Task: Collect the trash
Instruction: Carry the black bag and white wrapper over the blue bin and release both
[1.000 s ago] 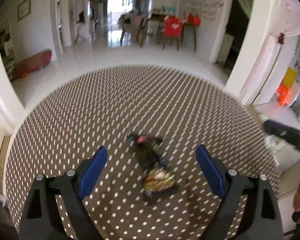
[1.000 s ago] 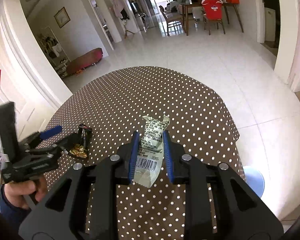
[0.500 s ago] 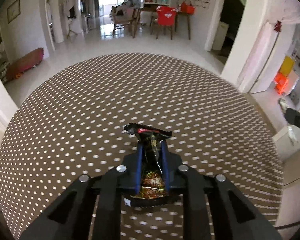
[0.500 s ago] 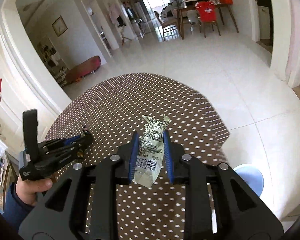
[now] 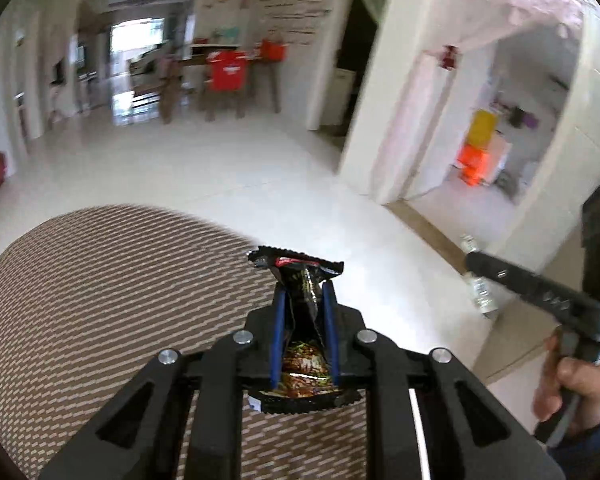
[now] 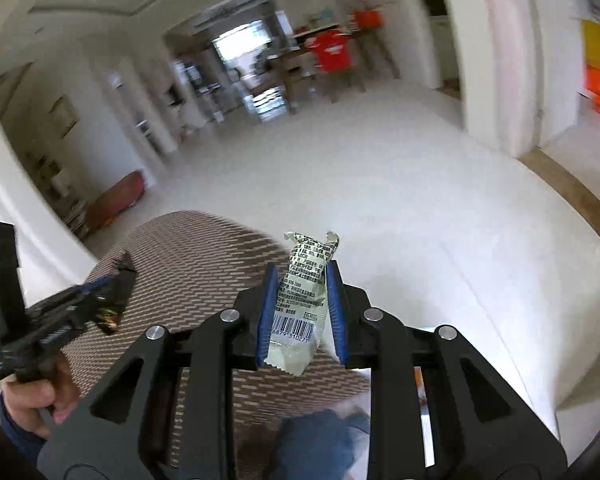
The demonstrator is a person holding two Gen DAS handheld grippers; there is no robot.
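tabletop [image 5: 100,300]: round, under a brown cloth with pale dots that looks soft; both pieces of trash are already lifted clear of it, near its edge.
floor [image 5: 220,168]: pale glossy tile beyond the tabletop; the view is blurred.
left gripper [image 5: 303,312]: blue pads closed tight on the dark snack wrapper [image 5: 300,276], gripped across its pinched middle, so the crimped top edge fans out ahead of the jaws and the printed gold end hangs behind them.
dark snack wrapper handling: probably an empty foil-plastic film, very light, crinkly and slick; a mid-body pinch suits it, since the edges would fold or slip out.
right gripper [image 6: 302,308]: pads closed on the pale wrapper [image 6: 304,300], clamped at its sides above the barcode.
pale wrapper handling: thin, crumpled, printed sachet with a torn, twisted top; likely weightless and limp, so a firm squeeze does no harm.
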